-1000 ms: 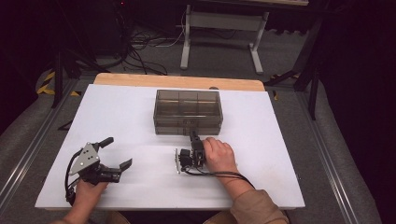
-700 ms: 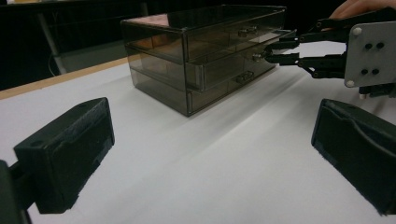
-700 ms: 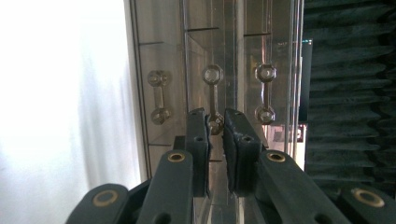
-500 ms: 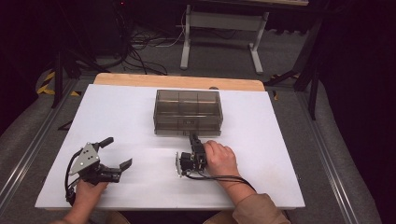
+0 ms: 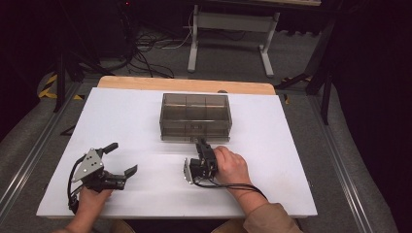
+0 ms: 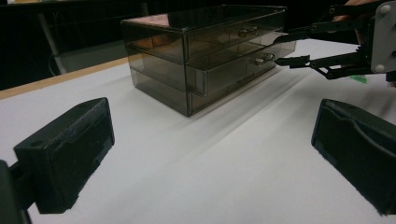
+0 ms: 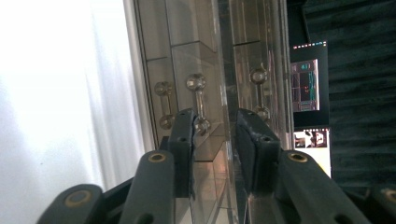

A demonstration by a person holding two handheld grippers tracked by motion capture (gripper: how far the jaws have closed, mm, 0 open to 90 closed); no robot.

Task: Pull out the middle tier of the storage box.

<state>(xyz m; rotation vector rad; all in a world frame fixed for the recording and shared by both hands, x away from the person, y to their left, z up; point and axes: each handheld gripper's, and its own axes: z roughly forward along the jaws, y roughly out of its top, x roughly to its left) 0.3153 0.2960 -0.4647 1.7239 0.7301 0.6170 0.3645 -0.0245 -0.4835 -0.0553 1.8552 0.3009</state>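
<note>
While the right gripper [image 5: 199, 144] lay turned on its side at the front of the drawer box [image 5: 195, 116], its jaws stood a little apart and had just been opening. Right gripper view: the two pads flanked the lower drawer's handle [image 7: 199, 101], one pad just beside the handle's near knob, the other across a gap; contact could not be told, nothing looked clamped. A second handle [image 7: 258, 93] sat on the upper drawer, plus a reflection of a handle on the table top. Box was smoky clear plastic, two drawers stacked, both looked pushed in, top showed three compartments from the high view. It sat mid-table toward the far edge of the white table [image 5: 121, 121], a wooden strip [image 5: 145, 83] just behind it.

Left gripper [image 5: 121, 162] rested near the front left of the table, well apart from the box, jaws wide apart with nothing between them. Left gripper view showed the box [image 6: 205, 51] off ahead, bare table between, and the right gripper's jaws [image 6: 292, 49] at the lower drawer front.

Nothing blocked the path to the drawer fronts. Cable [image 5: 233, 185] trailed from the right gripper back along the forearm. Beyond the table: a white stand [image 5: 228, 29], floor cables [image 5: 145, 48], dark floor. A lit screen [image 7: 306, 86] showed past the box in the right gripper view
</note>
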